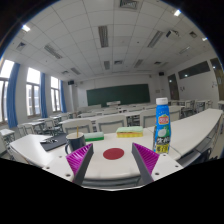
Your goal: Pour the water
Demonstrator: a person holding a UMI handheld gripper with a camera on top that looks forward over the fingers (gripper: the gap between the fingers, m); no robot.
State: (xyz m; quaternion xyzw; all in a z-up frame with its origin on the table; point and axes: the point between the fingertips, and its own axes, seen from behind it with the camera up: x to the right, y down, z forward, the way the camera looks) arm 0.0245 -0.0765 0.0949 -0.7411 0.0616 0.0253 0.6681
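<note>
A white bottle [162, 126] with a blue cap and a green-yellow label stands upright on the white table [185, 138], just beyond and to the right of my right finger. A dark cup [75, 143] stands on the table just beyond my left finger. A red round mark [113, 154] lies on the table between the fingers. My gripper [112, 160] is open and empty, its magenta pads [82, 158] spread wide above the table's near edge.
A green flat object [94, 136] and a yellow flat object [130, 131] lie farther back on the table. A dark flat item [52, 143] lies at the left. Rows of classroom desks and a green blackboard [117, 94] stand beyond.
</note>
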